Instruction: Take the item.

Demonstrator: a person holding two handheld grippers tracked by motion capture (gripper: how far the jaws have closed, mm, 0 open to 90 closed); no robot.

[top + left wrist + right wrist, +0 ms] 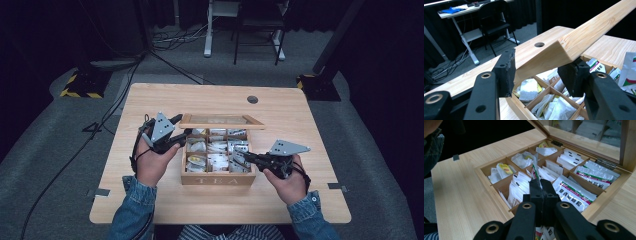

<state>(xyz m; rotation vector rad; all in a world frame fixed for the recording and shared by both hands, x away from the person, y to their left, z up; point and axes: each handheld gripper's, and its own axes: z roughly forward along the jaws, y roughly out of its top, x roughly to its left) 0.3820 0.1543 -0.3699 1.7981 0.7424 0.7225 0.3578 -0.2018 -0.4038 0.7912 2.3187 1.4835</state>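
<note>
Your left tongs point(176, 131) grip the front edge of the wooden lid point(584, 32) of the tea box point(218, 178), which sits mid-table point(150, 100); the lid wedges between the two pads and stands propped open over the compartments. Your right tongs point(540, 185) are pinched tight on a single sachet point(534, 170), white with a green and red print, held upright just above the box's right-hand compartments. Beside it lie more sachets: white ones stacked in the middle cells point(517, 186), green-striped packets point(574, 193) to the tongs' right, and a yellow-tagged bag point(505, 168) in a cell farther off.
</note>
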